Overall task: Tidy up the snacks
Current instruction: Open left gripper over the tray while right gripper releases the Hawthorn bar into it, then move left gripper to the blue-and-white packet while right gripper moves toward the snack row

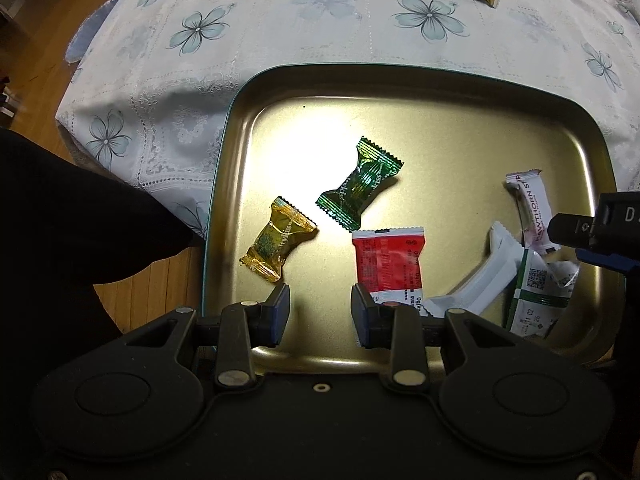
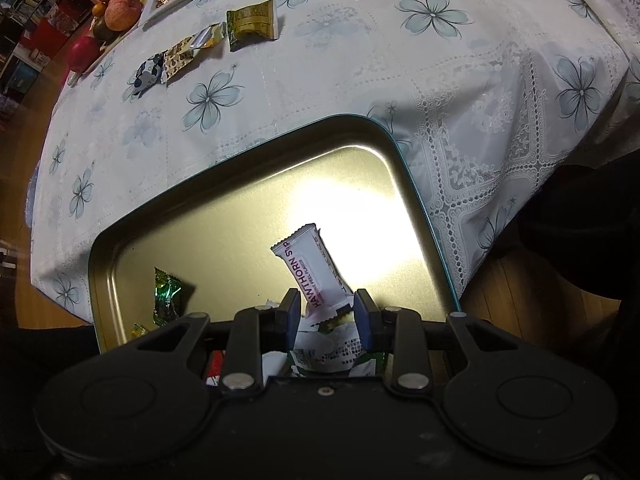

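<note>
A gold metal tray (image 1: pixel 440 92) lies at the table's near edge. In it lie a green candy (image 1: pixel 358 183), a yellow candy (image 1: pixel 276 240), a red packet (image 1: pixel 388 266), a white Hawthorn strip (image 1: pixel 528 208), a plain white packet (image 1: pixel 486 276) and a green-and-white sachet (image 1: pixel 536 292). My left gripper (image 1: pixel 320 312) is open and empty over the tray's near side. My right gripper (image 2: pixel 326 312) is open above the Hawthorn strip (image 2: pixel 310 272) and the sachet (image 2: pixel 332 350); it also shows in the left wrist view (image 1: pixel 592 232). The tray (image 2: pixel 224 168) and green candy (image 2: pixel 168 296) show there too.
Several snack packets lie on the floral tablecloth (image 2: pixel 340 64) at the far side: a green-gold one (image 2: pixel 252 22), a brown patterned one (image 2: pixel 188 54) and a dark blue one (image 2: pixel 150 74). Fruit (image 2: pixel 120 12) sits beyond them. Wooden floor (image 1: pixel 36 24) lies past the table's edge.
</note>
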Available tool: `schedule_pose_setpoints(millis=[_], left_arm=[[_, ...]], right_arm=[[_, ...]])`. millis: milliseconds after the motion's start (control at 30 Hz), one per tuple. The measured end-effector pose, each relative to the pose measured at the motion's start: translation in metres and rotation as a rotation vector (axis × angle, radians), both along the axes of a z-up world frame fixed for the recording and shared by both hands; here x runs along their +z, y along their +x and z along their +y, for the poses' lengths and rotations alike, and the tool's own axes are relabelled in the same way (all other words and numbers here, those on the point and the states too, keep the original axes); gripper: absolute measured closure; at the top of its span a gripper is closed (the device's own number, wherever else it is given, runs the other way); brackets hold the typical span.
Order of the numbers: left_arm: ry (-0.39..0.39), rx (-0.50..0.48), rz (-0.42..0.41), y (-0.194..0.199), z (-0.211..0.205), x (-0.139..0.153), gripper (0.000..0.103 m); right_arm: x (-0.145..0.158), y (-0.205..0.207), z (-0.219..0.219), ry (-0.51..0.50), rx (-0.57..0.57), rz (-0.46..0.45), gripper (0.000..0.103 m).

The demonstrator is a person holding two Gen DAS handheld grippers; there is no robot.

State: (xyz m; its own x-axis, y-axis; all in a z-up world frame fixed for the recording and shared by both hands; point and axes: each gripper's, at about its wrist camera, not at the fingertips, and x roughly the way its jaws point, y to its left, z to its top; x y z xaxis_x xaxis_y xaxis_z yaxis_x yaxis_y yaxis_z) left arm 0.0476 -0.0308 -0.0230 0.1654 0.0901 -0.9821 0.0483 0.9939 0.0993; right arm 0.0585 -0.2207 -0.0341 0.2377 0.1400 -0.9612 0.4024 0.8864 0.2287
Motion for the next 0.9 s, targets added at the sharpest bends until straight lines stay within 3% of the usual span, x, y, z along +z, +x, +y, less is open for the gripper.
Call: schedule_pose_setpoints(millis=[300, 500, 900], left_arm=[[0.001, -0.016, 0.080, 0.006, 0.003, -0.002, 0.061], [0.010, -0.061, 0.079, 0.017, 0.001, 0.008, 0.061], [0.012, -0.074, 0.051, 0.066, 0.008, 0.030, 0.061]], right_arm=[[-0.006, 0.004, 0.003, 0.021, 0.048, 0.073, 0.071], [-0.004, 0.014, 0.004, 0.083, 0.065, 0.132, 0.071], [0.019, 0.042, 0.013, 0.060, 0.162, 0.156, 0.070]])
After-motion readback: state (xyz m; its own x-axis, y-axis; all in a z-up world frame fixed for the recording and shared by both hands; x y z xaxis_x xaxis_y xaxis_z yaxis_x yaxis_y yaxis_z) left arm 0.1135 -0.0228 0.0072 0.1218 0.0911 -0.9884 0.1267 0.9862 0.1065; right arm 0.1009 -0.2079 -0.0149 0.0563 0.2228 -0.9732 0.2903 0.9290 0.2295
